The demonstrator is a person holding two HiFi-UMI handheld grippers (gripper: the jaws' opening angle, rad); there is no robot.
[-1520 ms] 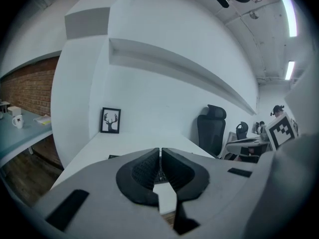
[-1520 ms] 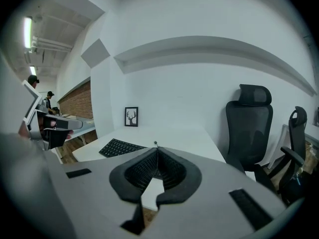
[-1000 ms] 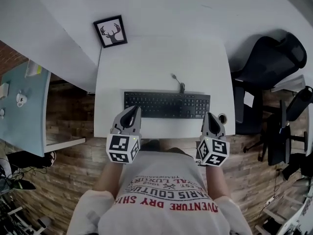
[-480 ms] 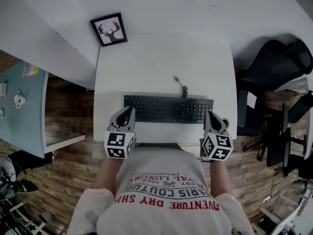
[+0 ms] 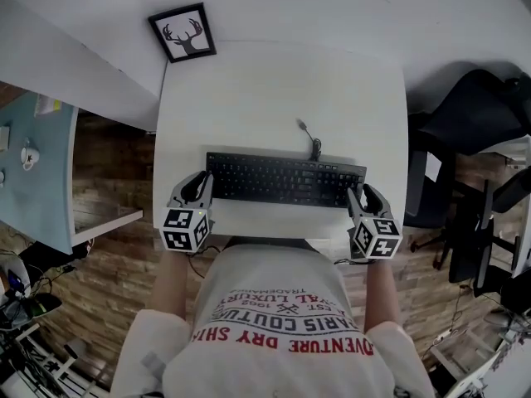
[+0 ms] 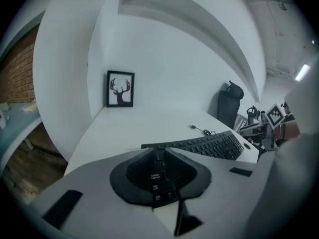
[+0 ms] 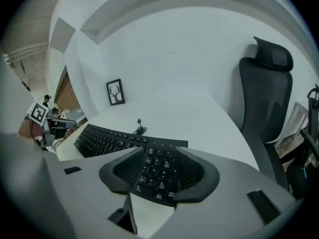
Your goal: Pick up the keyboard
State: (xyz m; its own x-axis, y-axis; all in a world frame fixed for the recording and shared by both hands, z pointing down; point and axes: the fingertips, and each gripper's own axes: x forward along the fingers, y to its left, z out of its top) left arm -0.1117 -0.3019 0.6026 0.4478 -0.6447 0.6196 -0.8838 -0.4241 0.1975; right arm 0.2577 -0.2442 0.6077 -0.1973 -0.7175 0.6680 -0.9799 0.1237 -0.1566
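Note:
A black full-size keyboard (image 5: 284,181) lies across the white desk (image 5: 274,89), near its front edge. My left gripper (image 5: 197,187) hovers at the keyboard's left end, its jaws shut with only a thin slit, through which a few keys show in the left gripper view (image 6: 158,153). My right gripper (image 5: 363,196) is at the keyboard's right end and its jaws are opening. The number pad (image 7: 157,176) shows through the wide gap of the right gripper (image 7: 159,148), and the pads do not press on it. The keyboard (image 6: 209,144) stretches away to the right.
The keyboard's cable and plug (image 5: 309,135) lie loose on the desk behind it. A framed deer picture (image 5: 182,33) leans at the back left corner. A black office chair (image 5: 473,106) stands right of the desk, and a light blue table (image 5: 33,181) stands at the left.
Both grippers have come down and spread outward to the two ends of the keyboard. The right gripper's jaws look wider apart than before.

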